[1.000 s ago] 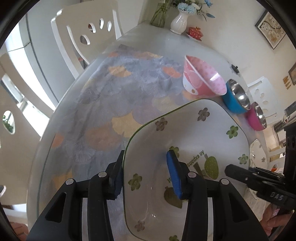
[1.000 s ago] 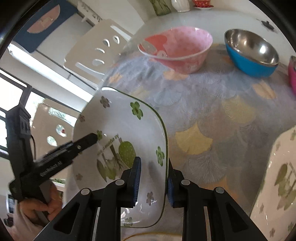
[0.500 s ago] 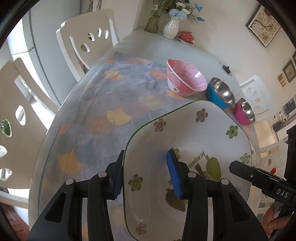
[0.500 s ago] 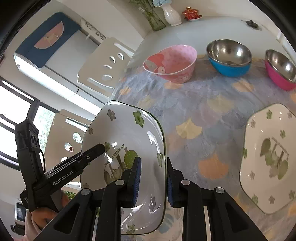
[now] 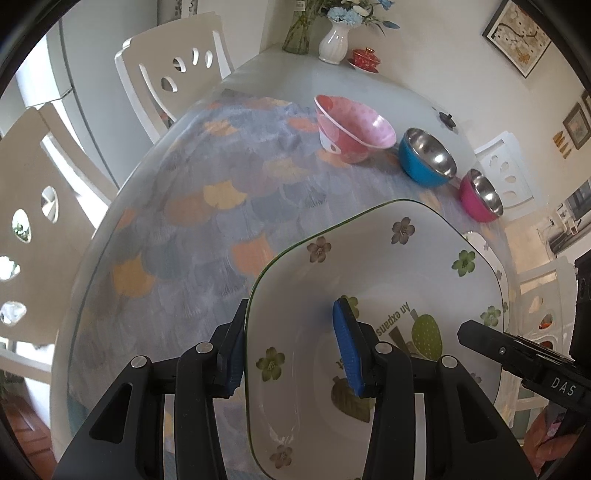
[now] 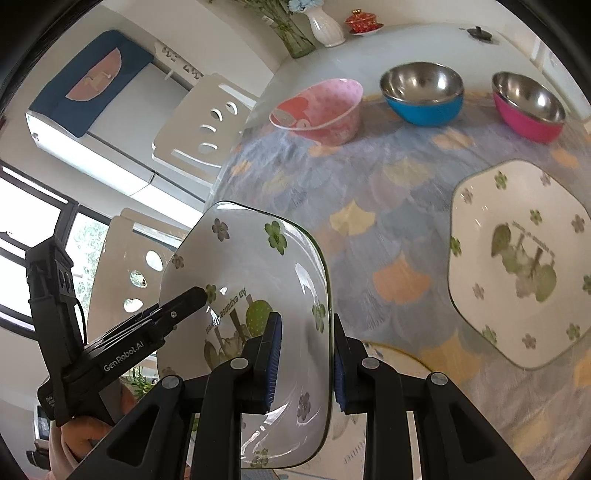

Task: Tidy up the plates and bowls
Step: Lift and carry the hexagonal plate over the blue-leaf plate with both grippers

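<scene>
A white, green-rimmed plate (image 5: 391, 280) with flower prints is held tilted above the table, with both grippers on it. My left gripper (image 5: 291, 332) is shut on its left rim, and my right gripper (image 6: 306, 343) is shut on the opposite rim of the same plate (image 6: 251, 266). Each view also shows the other gripper: the right gripper (image 5: 517, 354) and the left gripper (image 6: 147, 332). A matching second plate (image 6: 517, 258) lies flat on the patterned cloth. Behind it stand a pink bowl (image 6: 321, 110), a blue steel bowl (image 6: 423, 92) and a magenta steel bowl (image 6: 528, 107).
White chairs (image 5: 173, 74) line the table's left side. A white vase (image 5: 334, 40), a glass vase (image 6: 291, 33) and a red lidded cup (image 5: 365, 59) stand at the far end. A small black object (image 5: 447, 120) lies near the far right edge.
Both grippers have risen and drawn back with the plate, so the table looks farther off. The second plate and the magenta bowl have come into the right wrist view.
</scene>
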The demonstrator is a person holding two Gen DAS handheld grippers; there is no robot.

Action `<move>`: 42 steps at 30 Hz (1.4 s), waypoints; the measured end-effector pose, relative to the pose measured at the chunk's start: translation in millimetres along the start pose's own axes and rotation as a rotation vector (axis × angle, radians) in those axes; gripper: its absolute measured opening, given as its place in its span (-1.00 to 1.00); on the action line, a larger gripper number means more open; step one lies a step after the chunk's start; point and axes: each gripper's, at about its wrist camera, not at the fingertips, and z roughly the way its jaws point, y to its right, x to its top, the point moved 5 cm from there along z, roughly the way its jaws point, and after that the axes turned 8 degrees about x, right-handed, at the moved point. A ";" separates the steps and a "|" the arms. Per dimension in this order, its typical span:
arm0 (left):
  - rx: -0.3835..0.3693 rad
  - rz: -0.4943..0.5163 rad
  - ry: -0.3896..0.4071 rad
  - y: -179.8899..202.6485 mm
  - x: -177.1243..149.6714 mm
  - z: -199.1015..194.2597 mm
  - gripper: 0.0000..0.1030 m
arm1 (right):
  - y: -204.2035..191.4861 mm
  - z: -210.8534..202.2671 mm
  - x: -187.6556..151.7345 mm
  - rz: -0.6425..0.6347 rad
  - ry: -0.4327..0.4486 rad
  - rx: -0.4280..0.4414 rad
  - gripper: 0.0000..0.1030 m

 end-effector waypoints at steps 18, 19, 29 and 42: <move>-0.015 0.026 -0.025 37.9 -37.7 -15.0 -0.22 | 25.2 -35.1 -35.3 0.029 0.009 -0.014 -0.52; -0.017 0.029 -0.028 39.9 -39.5 -14.9 -0.22 | 27.3 -36.7 -37.4 0.032 0.009 -0.016 -0.52; -0.018 0.059 -0.070 57.3 -65.1 -7.5 -0.22 | 47.6 -43.1 -64.7 0.073 -0.012 -0.033 -0.52; -0.026 0.101 -0.099 68.6 -88.1 6.7 -0.22 | 70.4 -37.1 -89.4 0.119 -0.056 -0.056 -0.52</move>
